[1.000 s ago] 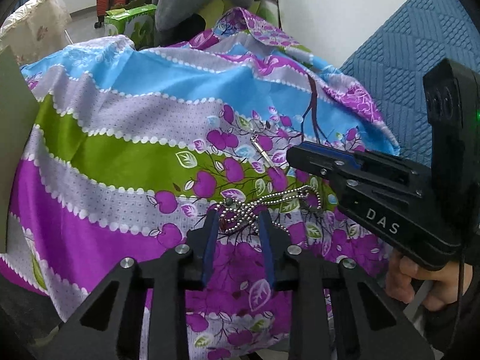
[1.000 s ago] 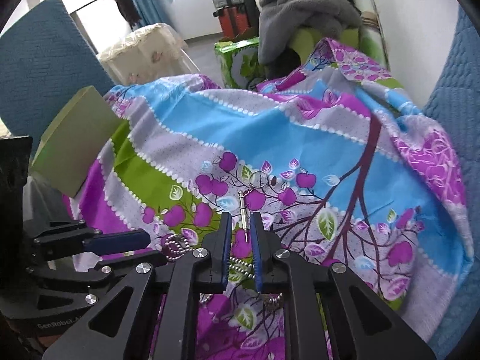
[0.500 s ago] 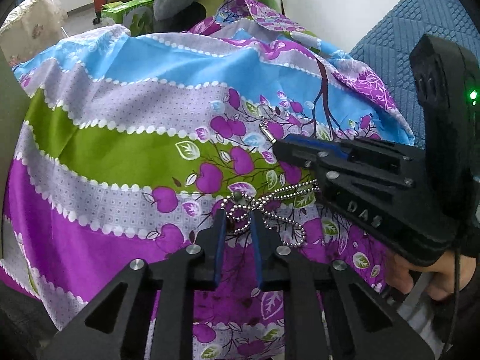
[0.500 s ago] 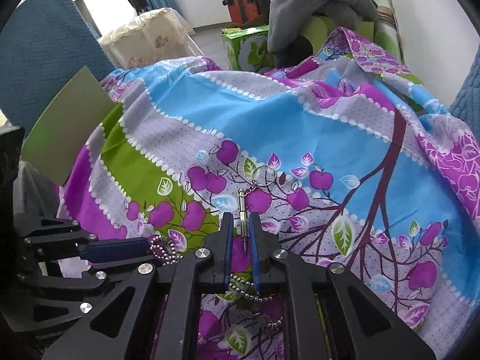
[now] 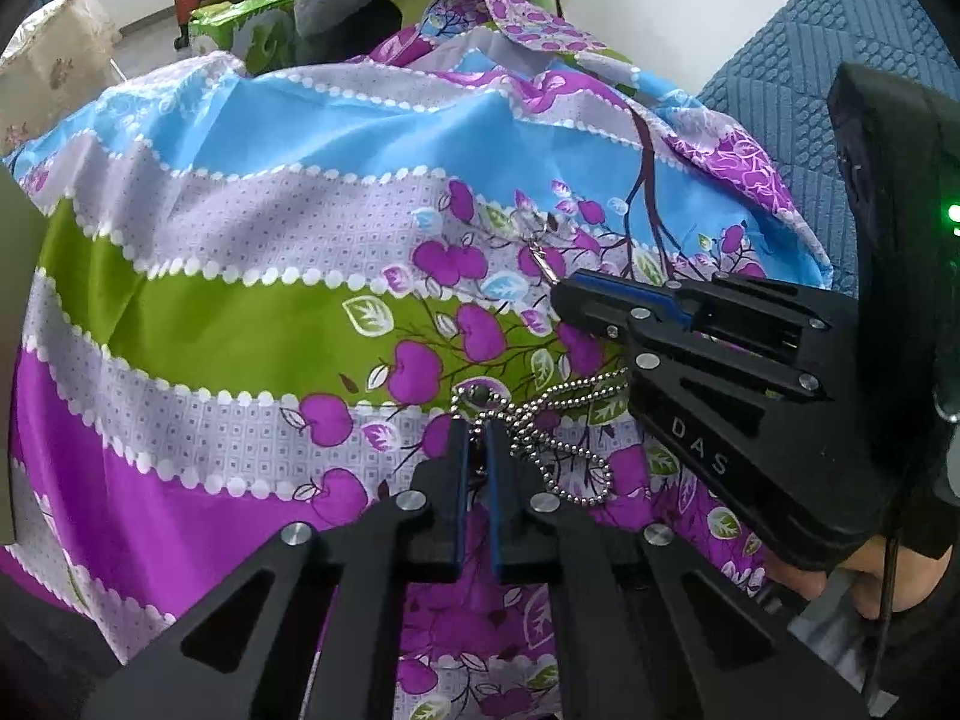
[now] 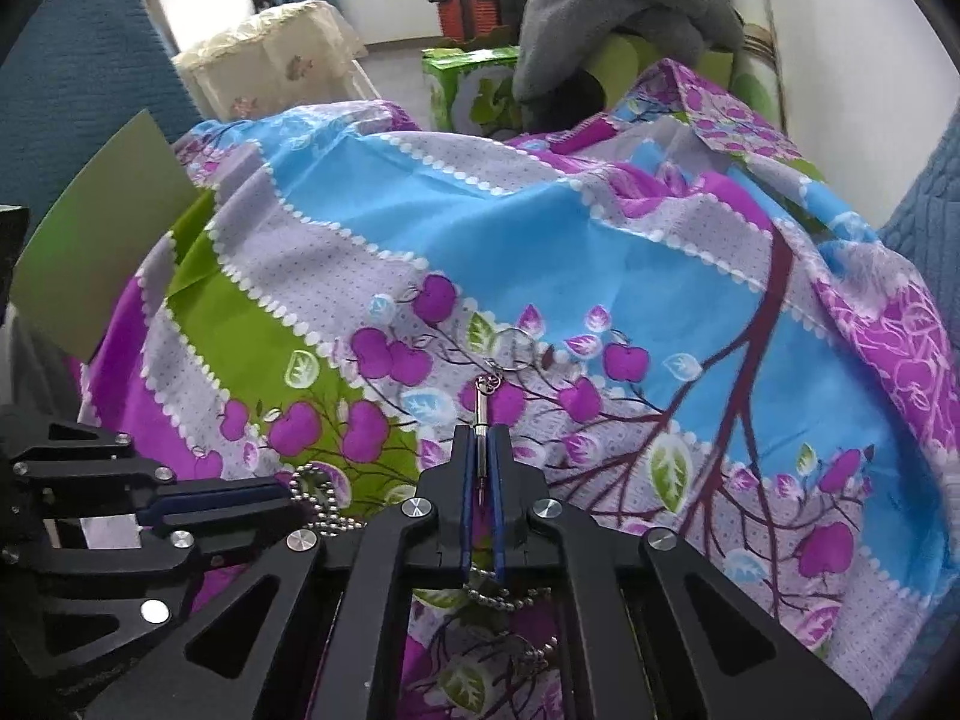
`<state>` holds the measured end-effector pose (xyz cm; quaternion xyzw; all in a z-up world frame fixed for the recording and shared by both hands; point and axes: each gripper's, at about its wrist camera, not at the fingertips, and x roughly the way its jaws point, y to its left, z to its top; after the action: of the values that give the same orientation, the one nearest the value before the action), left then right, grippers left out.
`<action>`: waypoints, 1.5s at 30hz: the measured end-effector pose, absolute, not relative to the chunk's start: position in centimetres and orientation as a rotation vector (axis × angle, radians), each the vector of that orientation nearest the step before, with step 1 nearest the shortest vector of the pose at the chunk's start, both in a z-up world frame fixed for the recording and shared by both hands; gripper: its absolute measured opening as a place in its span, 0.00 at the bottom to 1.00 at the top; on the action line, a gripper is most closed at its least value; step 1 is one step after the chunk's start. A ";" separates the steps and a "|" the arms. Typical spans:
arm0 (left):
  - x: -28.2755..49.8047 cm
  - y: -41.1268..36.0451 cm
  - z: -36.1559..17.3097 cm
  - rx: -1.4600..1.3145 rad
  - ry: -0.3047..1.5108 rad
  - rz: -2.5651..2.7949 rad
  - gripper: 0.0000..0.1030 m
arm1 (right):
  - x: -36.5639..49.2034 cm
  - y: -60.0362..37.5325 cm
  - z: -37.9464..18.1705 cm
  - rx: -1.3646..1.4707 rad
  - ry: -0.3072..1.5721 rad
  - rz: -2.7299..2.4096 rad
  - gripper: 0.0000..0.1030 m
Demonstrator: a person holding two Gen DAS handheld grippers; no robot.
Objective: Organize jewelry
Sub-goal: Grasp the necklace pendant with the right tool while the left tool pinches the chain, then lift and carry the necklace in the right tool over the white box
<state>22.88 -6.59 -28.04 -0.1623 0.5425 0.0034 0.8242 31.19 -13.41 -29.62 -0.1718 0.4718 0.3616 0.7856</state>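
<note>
A silver ball chain (image 5: 558, 456) lies in loops on a bright floral cloth (image 5: 240, 312). My left gripper (image 5: 474, 429) points down at the chain's left loop, and its blue pads are closing onto the beads between them. A thin metal pendant (image 6: 480, 402) on a small ring (image 6: 517, 348) lies just beyond. My right gripper (image 6: 480, 435) is closing on the pendant's near end, with the rod pinched between its pads. The left wrist view shows the right gripper (image 5: 561, 294) close on the right. In the right wrist view the left gripper (image 6: 282, 501) is at lower left, beside the chain (image 6: 321, 510).
The cloth covers a rounded mound. A green board (image 6: 102, 252) leans at its left edge and a blue quilted cushion (image 5: 810, 90) stands to the right. Behind are a green box (image 6: 468, 84) and a grey garment (image 6: 618, 0). A person's hand (image 5: 840, 588) holds the right gripper.
The left jaws have narrowed from well apart to nearly touching around the chain loop. The right jaws have narrowed onto the pendant, and the right gripper has sunk slightly towards the cloth.
</note>
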 end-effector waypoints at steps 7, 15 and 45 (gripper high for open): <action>22.8 -5.9 -25.2 -0.378 1.107 -0.010 0.05 | 31.6 -15.6 -27.2 -0.283 1.039 0.679 0.02; 21.8 -5.1 -20.5 -0.377 1.043 -0.037 0.05 | 29.1 -16.5 -22.9 -0.235 0.996 0.653 0.02; 16.2 8.2 -2.0 -0.282 0.814 0.222 0.05 | 24.0 -4.1 -4.9 -0.150 0.724 0.872 0.02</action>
<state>16.21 8.24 -2.05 -0.1363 0.3939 0.1074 0.9026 23.97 -4.08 -4.93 -0.0709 0.3427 0.4127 0.8409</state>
